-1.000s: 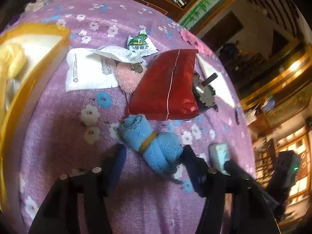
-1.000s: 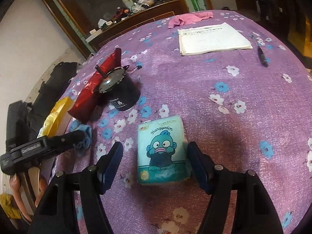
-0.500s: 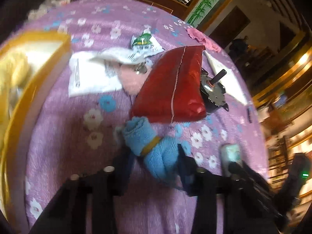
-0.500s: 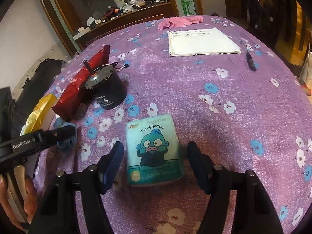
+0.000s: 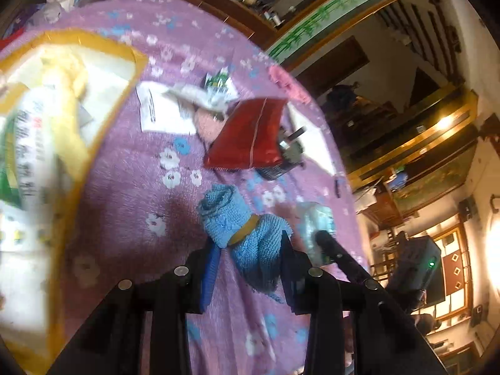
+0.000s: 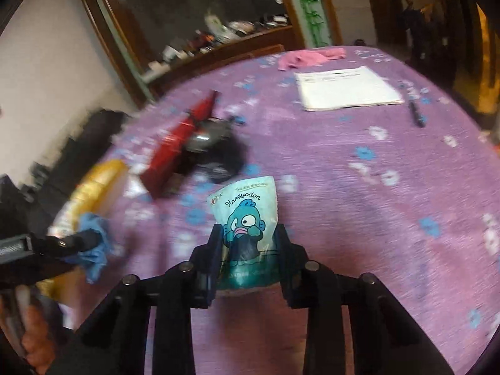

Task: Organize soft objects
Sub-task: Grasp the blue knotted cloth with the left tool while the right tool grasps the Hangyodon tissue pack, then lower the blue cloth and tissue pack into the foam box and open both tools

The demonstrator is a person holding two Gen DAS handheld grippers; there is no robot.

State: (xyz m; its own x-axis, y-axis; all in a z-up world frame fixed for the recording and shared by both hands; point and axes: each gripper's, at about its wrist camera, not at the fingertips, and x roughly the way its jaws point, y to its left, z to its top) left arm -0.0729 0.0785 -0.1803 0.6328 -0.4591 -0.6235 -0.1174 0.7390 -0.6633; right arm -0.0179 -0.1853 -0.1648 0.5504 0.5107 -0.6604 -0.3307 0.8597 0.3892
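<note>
Purple floral cloth [image 6: 359,187] covers a round bench in a dim room with dark wooden furniture behind it. Clamped between the pads of the left claw [image 5: 248,259] is a rolled blue towel [image 5: 240,228] with a yellow band round its middle; the roll sticks out forward beyond the fingertips, and its loose end hangs below them. The right claw [image 6: 248,250] has just been closing and now squeezes the lower part of a teal tissue pack [image 6: 247,218] printed with a cartoon fish, whose top rises ahead of the pads. In the right wrist view, the left claw and its towel appear far to the left, with part of a hand [image 6: 34,340] at the lower left edge. Just ahead and left of the tissue pack stands a dark motor-like object [image 6: 215,150], with a red pouch [image 6: 178,147] leaning against its left side. Left of the left claw sits a yellow-rimmed box [image 5: 78,143] with packets inside. Farther ahead of the right claw lie a white paper pad [image 6: 347,87], a black pen [image 6: 415,115] to its right, and a pink cloth [image 6: 312,56] beyond.
</note>
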